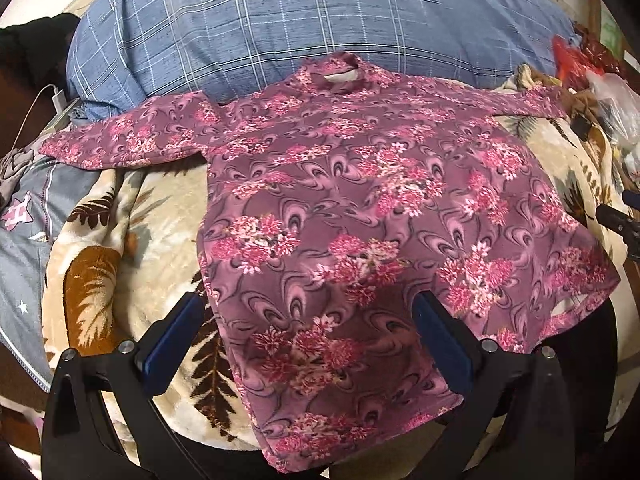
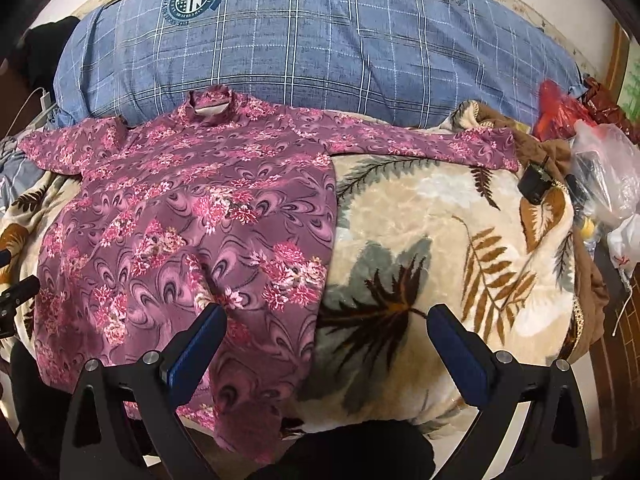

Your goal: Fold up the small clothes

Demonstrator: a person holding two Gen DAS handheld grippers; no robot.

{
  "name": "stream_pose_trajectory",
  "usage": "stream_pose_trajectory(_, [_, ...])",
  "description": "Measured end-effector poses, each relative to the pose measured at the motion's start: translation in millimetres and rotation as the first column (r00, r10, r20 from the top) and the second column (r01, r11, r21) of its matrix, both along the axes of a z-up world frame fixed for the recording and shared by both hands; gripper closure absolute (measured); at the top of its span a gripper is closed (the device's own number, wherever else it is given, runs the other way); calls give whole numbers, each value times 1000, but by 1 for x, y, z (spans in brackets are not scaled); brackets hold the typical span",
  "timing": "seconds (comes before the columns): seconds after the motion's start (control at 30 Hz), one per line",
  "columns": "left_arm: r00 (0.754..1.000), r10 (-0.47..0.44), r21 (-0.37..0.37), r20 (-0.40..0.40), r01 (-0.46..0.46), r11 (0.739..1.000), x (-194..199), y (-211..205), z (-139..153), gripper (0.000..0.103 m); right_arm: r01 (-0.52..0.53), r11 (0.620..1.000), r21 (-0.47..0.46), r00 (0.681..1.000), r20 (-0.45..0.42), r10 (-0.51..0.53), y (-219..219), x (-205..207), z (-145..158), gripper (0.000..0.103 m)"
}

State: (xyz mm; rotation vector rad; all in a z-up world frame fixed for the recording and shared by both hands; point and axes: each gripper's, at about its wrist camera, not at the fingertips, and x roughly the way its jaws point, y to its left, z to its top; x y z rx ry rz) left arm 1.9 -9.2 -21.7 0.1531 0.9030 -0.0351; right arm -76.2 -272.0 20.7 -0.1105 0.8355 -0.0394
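**A:** So where were we at this point? We had the leaf-print blanket (image 2: 420, 216) over the bed, the blue plaid pillow (image 2: 312, 40) at the far end, and the purple floral top (image 1: 360, 208) spread flat on the blanket, collar touching the pillow, hem hanging off the near edge toward us. Sleeves were out to both sides.

**B:** Yep. Its long axis ran straight away from us, collar far, hem near. That's what the next move hung on, I'd say: each side of the top lay right ahead of one gripper.

**A:** Which one was nearer, though?

**B:** Our left gripper (image 1: 308, 344) sat right over the hem, jaws spread wide, holding nothing, left finger off the cloth. Our right gripper (image 2: 324, 336) was wide open too, straddling the top's right edge, mostly over bare blanket. We figured the left was better placed for the body, the right for the right sleeve (image 2: 440, 144).
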Motion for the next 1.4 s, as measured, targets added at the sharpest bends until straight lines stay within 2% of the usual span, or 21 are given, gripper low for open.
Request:
stream_pose_trajectory(0.27, [1000,-18,-11,16,18,1000,-11,-1,2,0,-33,999,-34,999,38,34,12,-11,8,2])
stream_pose_trajectory(0.5, [999,-33,-18,37,34,999,-20,-1,2,0,-32,998,-46,999,33,33,15,-17,5,2])
stream_pose_trajectory(0.73, [998,-51,8,37,50,999,-26,-3,0,0,-16,1000,-26,999,34,17,11,-22,5,2])
stream_pose_trajectory(1.0, [999,-42,-42,22,43,998,-24,-1,4,0,-17,1000,-25,999,42,18,11,-24,5,2])
stream_pose_trajectory(1.4, [999,-47,-57,20,49,997,-23,-7,4,0,-8,1000,-9,999,41,8,7,-24,6,2])
